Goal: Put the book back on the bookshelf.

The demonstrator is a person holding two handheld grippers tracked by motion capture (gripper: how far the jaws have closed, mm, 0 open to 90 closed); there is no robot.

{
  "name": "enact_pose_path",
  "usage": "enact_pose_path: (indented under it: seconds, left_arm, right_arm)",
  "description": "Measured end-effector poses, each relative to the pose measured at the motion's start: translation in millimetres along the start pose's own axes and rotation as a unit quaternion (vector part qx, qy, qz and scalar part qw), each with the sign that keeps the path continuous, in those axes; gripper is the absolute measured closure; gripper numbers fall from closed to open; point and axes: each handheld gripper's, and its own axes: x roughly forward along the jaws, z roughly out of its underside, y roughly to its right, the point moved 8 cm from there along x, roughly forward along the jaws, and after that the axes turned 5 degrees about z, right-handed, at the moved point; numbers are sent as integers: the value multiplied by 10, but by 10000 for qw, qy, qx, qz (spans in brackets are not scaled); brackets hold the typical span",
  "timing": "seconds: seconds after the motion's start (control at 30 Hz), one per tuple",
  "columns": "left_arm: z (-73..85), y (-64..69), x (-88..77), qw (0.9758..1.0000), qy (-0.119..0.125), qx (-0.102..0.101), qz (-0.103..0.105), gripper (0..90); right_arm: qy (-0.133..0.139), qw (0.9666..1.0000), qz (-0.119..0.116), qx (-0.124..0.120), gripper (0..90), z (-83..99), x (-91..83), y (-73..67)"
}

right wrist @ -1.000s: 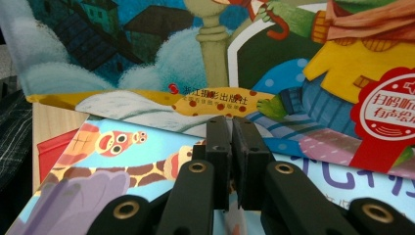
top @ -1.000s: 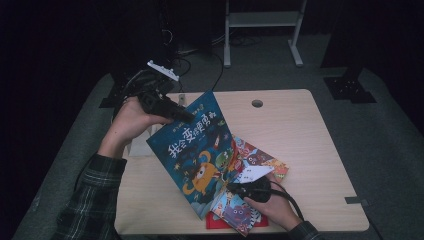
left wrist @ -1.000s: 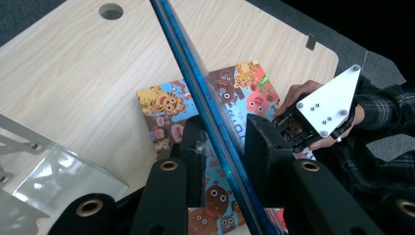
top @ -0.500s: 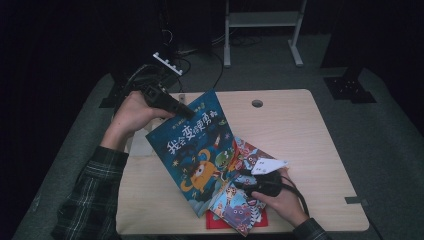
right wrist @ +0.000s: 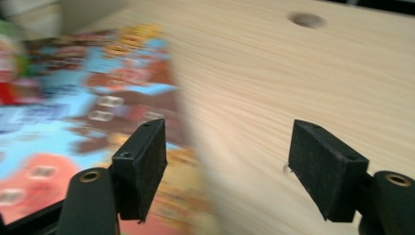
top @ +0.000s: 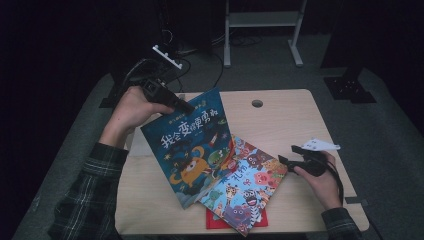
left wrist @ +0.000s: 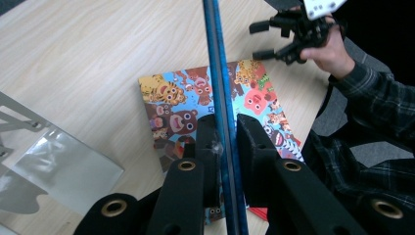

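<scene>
blurred: animal book (right wrist: 73, 112) | hidden: red book (top: 212, 218) mostly covered

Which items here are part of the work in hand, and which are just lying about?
In use:
- blue book, tilted up, clamped in the left gripper
- animal book, flat on the table
- right gripper, jaws just opening, nothing between them, beside the animal book

Lying about:
- red book under the animal book
- clear sheet on the table
- metal stand behind

Pale wooden table (top: 280, 120) with cable hole (top: 257, 103); metal stand (left wrist: 29, 142).
</scene>
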Motion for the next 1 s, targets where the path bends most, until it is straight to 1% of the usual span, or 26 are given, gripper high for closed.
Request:
enact_pose_path:
  seconds: [0.1,0.13,0.23,0.3,0.33,0.37,0.47,0.5,0.57,0.6,0.7,0.8,0.9,1.0]
  left_arm:
    - [-17,40,-25,9999,-8,101,9,822]
    - [-20,54,-30,9999,-28,140,-1,824]
    - [-25,74,-32,9998,-69,201,-50,824]
    - [-24,84,-31,9997,-76,235,-54,823]
    - [-27,90,-27,9997,-48,226,-76,823]
    - [-27,96,-26,9997,-51,243,-89,821]
    - [-25,118,-25,9995,-66,292,-99,819]
    - [-26,120,-23,9996,-43,274,-114,818]
    - [-23,118,-25,9997,-29,240,-89,819]
    - [-17,120,-29,9996,-58,270,-54,822]
    - [-17,121,-31,9997,-59,244,-40,827]
    - [-28,135,-31,9997,-28,216,-66,829]
    - [-34,158,-49,9995,-30,272,-168,830]
    - [-39,163,-85,9991,16,285,-311,831]
  right_arm:
    - [-52,9993,282,223,284,66,-1,225]
    - [-74,9990,329,300,280,85,1,277]
    - [-160,9978,532,366,268,139,24,391]
    - [-280,9970,634,351,262,181,54,435]
    - [-333,9965,695,336,262,196,67,447]
    - [-451,9956,766,310,262,226,87,459]
    - [-622,9943,827,266,262,279,126,473]
    - [-676,9935,875,267,262,294,136,486]
    - [-735,9929,888,302,262,319,152,496]
    - [-768,9927,887,288,262,334,166,503]
    - [-868,9916,910,291,257,365,190,505]
    - [-870,9914,935,280,249,364,192,505]
    - [-892,9911,947,283,217,368,193,507]
    - [-940,9902,971,346,160,376,200,520]
